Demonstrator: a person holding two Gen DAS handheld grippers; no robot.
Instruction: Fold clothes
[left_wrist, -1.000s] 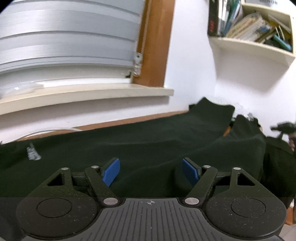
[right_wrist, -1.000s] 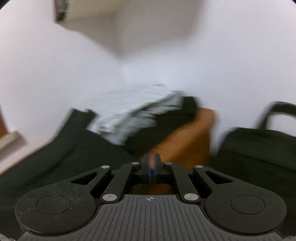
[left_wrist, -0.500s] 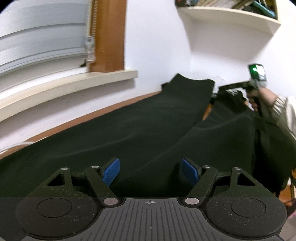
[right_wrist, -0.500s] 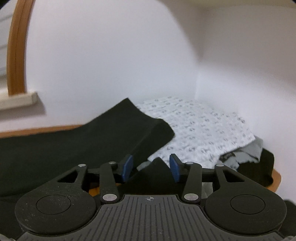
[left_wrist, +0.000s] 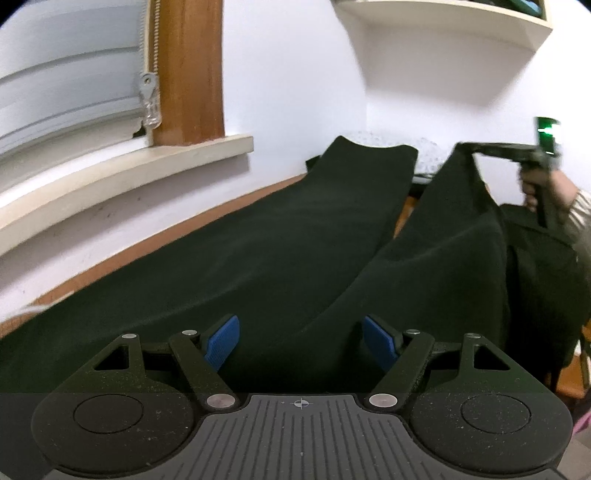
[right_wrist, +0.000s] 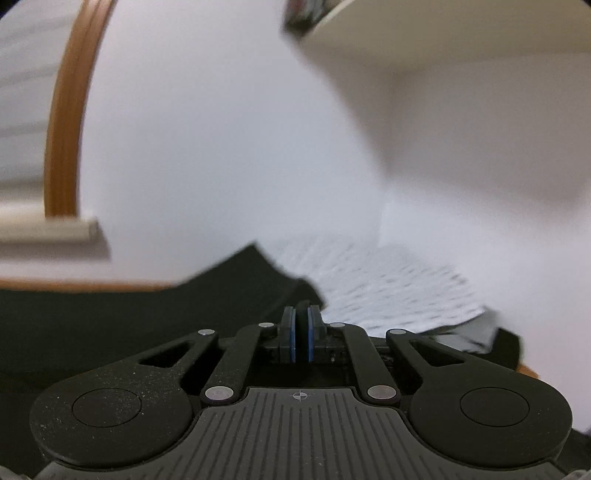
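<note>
Black trousers (left_wrist: 258, 251) lie spread along a wooden table (left_wrist: 110, 264). My left gripper (left_wrist: 300, 332) hovers low over them, open, nothing between its blue pads (left_wrist: 221, 341). The nearer trouser leg (left_wrist: 443, 251) is pulled up into a peak at its end. There my right gripper (left_wrist: 468, 147), held by a person's hand (left_wrist: 543, 184), pinches the hem. In the right wrist view my right gripper (right_wrist: 301, 325) has its jaws closing tight, with a sliver of black cloth between the pads. The other trouser leg (right_wrist: 236, 291) lies flat beyond it.
A white window sill (left_wrist: 129, 173) and brown window frame (left_wrist: 192, 70) run along the back left. A wall shelf (left_wrist: 443, 22) hangs above. A white patterned cloth (right_wrist: 388, 288) and grey clothes (right_wrist: 476, 328) sit in the corner. A black bag (left_wrist: 543, 277) stands at right.
My right gripper opened around the end of the near trouser leg, then shut on it and rose with it. My left gripper slid sideways over the trousers and stayed open.
</note>
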